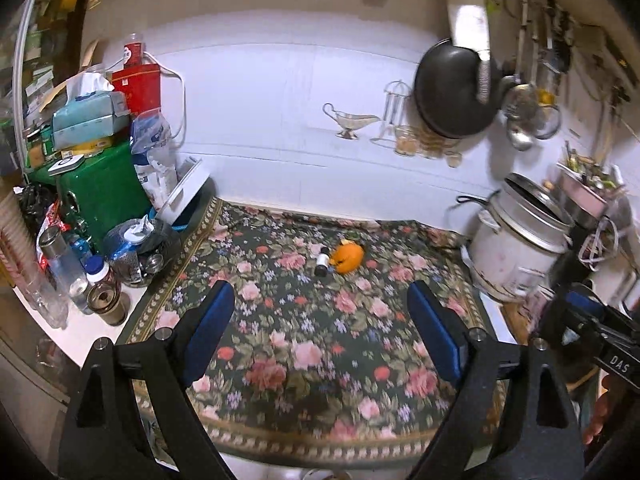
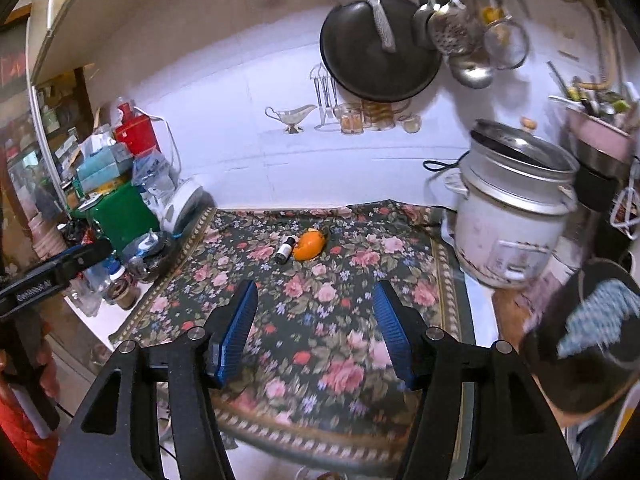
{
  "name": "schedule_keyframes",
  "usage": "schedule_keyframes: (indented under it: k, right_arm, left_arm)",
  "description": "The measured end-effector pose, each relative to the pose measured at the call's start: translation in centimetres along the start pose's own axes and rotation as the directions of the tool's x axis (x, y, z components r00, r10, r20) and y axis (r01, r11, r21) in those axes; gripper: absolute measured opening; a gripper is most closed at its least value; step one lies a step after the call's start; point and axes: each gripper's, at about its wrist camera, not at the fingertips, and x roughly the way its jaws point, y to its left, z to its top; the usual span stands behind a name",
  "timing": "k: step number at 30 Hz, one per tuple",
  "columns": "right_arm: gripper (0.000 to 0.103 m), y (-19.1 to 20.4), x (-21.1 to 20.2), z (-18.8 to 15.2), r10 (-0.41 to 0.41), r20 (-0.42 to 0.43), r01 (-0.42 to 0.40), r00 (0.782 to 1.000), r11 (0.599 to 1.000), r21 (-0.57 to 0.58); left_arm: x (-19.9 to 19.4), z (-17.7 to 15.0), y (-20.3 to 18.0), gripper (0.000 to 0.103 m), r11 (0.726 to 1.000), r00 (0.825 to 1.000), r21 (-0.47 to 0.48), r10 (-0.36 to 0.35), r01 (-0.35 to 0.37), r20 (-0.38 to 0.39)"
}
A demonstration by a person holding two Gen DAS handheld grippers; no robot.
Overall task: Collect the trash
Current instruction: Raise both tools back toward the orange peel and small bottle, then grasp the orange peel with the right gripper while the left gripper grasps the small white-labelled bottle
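- Kitchen clutter lines a white tiled wall, and a flowered cloth (image 1: 312,344) covers the tabletop (image 1: 100,320).
- Landmark: the white rice cooker (image 2: 508,220) at the cloth's right edge, its metal lid tilted.
- An orange peel (image 1: 349,257) lies left of the rice cooker, near the cloth's far edge; it looks curled, glossy and soft.
- A small bottle (image 1: 322,263) with a pale label lies on its side touching the peel's left flank, long axis running toward the wall and slightly right.
- Both pieces sit ahead of the tongs, well apart from them.
- Left tongs (image 1: 320,332) are spread wide with nothing between the blue pads.
- Right tongs (image 2: 316,328) are parted about halfway, also empty; their ribbed pads frame bare cloth.
- From the right wrist view the trash sits slightly left of centre; from the left, nearly centred, so neither hand looks clearly nearer.
- A dark round bin (image 2: 580,340) with a checked cloth inside stands in front of the rice cooker.
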Motion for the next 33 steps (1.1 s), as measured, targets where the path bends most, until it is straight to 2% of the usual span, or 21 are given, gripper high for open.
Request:
schedule_keyframes:
  k: [6, 10, 13, 16, 20, 25, 30, 33]
  right_arm:
    - [0.056, -0.9, 6.8, 2.1, 0.049, -0.065, -0.046, 0.997, 0.998, 0.052]
    - [0.056, -0.9, 12.2, 3.4, 0.029, -0.099, -0.020, 0.995, 0.996, 0.092]
    - [0.056, -1.4, 16.2, 4.2, 0.025, -0.140, -0.004, 0.990, 0.989, 0.148]
    - [0.056, -1.5, 21.6, 5.0, 0.021, -0.184, 0.015, 0.983, 0.982, 0.191]
    - [0.056, -1.5, 28.9, 5.4, 0.046, -0.251, 0.018, 0.967, 0.969, 0.246]
    - [0.056, -2.0, 35.5, 5.2, 0.063, -0.306, 0.032, 0.950, 0.954, 0.297]
    - [0.055, -2.8, 40.6, 3.9, 0.110, -0.381, 0.035, 0.918, 0.935, 0.354]
    - [0.040, -3.0, 41.8, 3.3, 0.149, -0.388, 0.010, 0.910, 0.925, 0.379]
  left_arm:
    - [6.2, 2.4, 0.8, 0.088, 1.000, 0.999, 0.005, 0.022, -0.022, -0.041]
    - [11.1, 3.8, 2.2, 0.088, 1.000, 0.997, 0.019, -0.001, 0.003, -0.076]
    - [15.6, 4.8, 3.6, 0.088, 0.999, 0.991, 0.032, -0.039, 0.043, -0.129]
    - [20.5, 5.3, 5.2, 0.088, 0.997, 0.978, 0.032, -0.068, 0.075, -0.195]
    - [25.7, 4.7, 6.3, 0.088, 0.995, 0.964, 0.056, -0.062, 0.079, -0.259]
    - [31.0, 3.5, 7.1, 0.088, 0.991, 0.938, 0.059, -0.091, 0.117, -0.333]
    - [34.5, 2.9, 7.2, 0.088, 0.989, 0.918, 0.070, -0.095, 0.132, -0.386]
    - [36.0, 2.5, 6.9, 0.088, 0.988, 0.910, 0.082, -0.085, 0.129, -0.405]
